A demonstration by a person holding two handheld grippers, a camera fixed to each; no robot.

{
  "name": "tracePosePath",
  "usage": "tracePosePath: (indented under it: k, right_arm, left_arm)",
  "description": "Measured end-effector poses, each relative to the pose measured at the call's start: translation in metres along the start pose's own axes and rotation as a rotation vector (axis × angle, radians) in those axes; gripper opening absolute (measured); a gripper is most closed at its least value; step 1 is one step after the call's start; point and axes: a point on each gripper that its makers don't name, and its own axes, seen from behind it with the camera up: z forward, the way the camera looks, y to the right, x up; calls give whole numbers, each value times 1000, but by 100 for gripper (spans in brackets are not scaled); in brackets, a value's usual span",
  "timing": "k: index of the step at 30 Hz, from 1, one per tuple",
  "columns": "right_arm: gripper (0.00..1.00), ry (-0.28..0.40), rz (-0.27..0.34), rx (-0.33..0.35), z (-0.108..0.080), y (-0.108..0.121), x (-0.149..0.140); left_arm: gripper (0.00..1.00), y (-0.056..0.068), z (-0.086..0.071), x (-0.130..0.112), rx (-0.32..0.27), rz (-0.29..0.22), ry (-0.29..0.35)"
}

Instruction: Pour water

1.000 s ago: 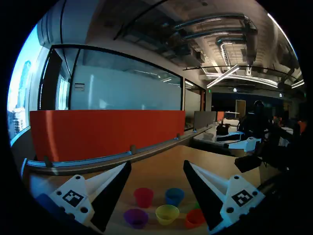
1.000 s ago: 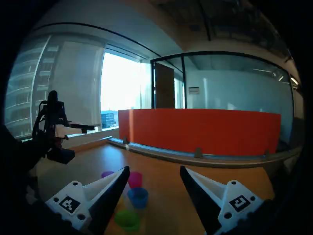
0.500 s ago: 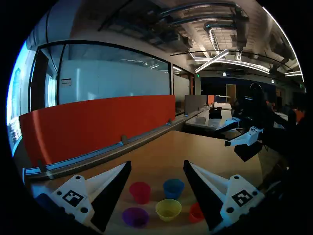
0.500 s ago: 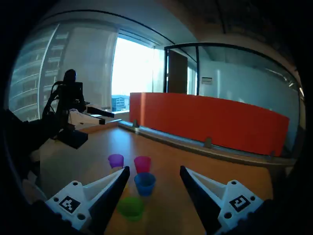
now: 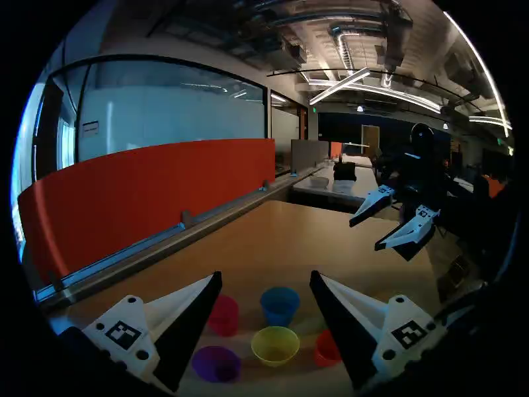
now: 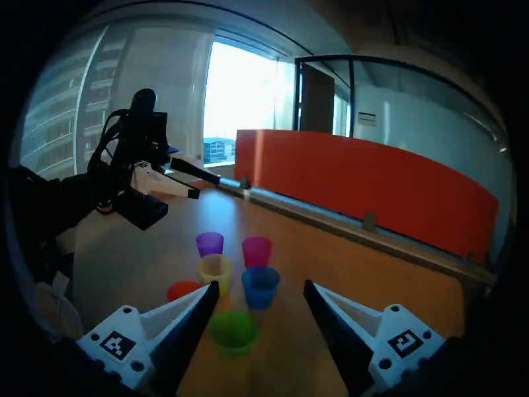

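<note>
Fingers of the left gripper (image 5: 264, 275) stand wide apart and grip nothing, hanging above a wooden table (image 5: 297, 231). In the left gripper view a cluster of small plastic cups sits on the table just below their tips. A blue cup (image 5: 279, 304) is in the middle. A pink cup (image 5: 225, 315) is to its left, partly behind the left finger. A yellow cup (image 5: 274, 345) is nearer the camera, with a purple cup (image 5: 216, 363) beside it. A red cup (image 5: 325, 348) is partly hidden by the right finger. All stand upright, mouths up; whether any holds water cannot be told.

The right gripper (image 6: 261, 284) is likewise spread open and holds nothing. In the right gripper view the same cluster lies ahead of its fingers. A green cup (image 6: 232, 330) is nearest the camera, just in front of the blue one. Purple and pink make the far row, yellow and blue the next, and red sits just beside yellow, by the left finger. The cups stand close together; whether they touch cannot be told.

Each gripper also shows farther off in the other's view, raised over the table and well apart from the cups, its fingers spread. A person's dark sleeve (image 6: 59, 205) leads to the left one. An orange partition (image 5: 145, 192) runs along the table's far edge, and a bright window (image 6: 238, 99) stands beyond it.
</note>
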Motion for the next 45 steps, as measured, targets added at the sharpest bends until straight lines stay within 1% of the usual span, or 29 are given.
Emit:
tracePosePath:
  k: [6, 12, 18, 24, 30, 36, 45]
  right_arm:
    - [100, -50, -25, 41, 2, -8, -10]
    - [99, -99, -46, 95, 7, -16, -19]
    - [100, -154, -64, 150, 15, -25, -32]
    - [100, -186, -63, 195, 24, -33, -44]
    - [100, -218, -79, 203, 30, -35, -59]
    - [100, -248, -90, 207, 35, -36, -76]
    - [100, -283, -96, 217, 42, -39, -100]
  left_arm:
    - [99, 4, 8, -4, -40, 20, -33]
    - [99, 11, 17, -12, -86, 31, -55]
    - [99, 14, 26, -25, -102, 47, -88]
    - [99, 13, 34, -34, -125, 49, -112]
    - [99, 11, 42, -45, -129, 52, -129]
    - [99, 12, 51, -60, -139, 55, -157]
    - [99, 14, 63, -75, -148, 64, -192]
